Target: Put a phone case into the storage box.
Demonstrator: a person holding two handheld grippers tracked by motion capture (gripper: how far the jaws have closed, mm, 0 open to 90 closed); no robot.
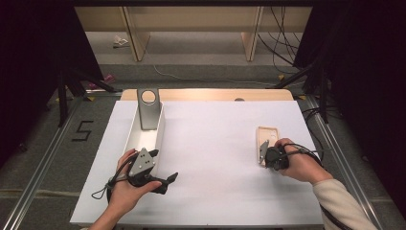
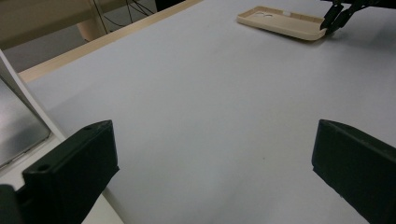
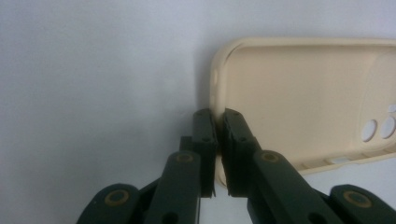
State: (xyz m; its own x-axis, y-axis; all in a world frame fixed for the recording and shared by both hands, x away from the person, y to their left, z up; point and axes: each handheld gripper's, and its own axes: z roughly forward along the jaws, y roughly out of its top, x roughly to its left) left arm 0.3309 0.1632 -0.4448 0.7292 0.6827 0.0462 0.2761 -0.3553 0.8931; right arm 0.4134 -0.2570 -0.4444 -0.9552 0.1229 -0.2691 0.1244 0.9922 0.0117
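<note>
Pinching the near rim of the phone case (image 3: pixel 299 98), the right tongs (image 3: pixel 218 140) have one jaw outside the short end wall and one inside it, pressed together on that thin lip. The cream case lies open side up, flat on the white surface (image 1: pixel 215 158), toward its right edge and roughly midway between front and back, with the camera cut-outs at the far end. In the high view the right tongs (image 1: pixel 262 152) come at the case (image 1: pixel 267 139) from the near side, the hand low behind them. The left tongs (image 1: pixel 165 181) rest near the front left part of the surface, jaws spread wide with nothing between them, just beside the long white tray (image 1: pixel 154 139) that holds a grey metal stand (image 1: pixel 148 109) at its far end. To lift the case well, I judge the grip should stay squarely on the wall rather than at its top edge, since a soft rim can fold or slip out; raising it slowly and keeping the case near level would help. If the case sags or twists, the free left tongs could take the opposite end. Where it is meant to go I cannot tell.
</note>
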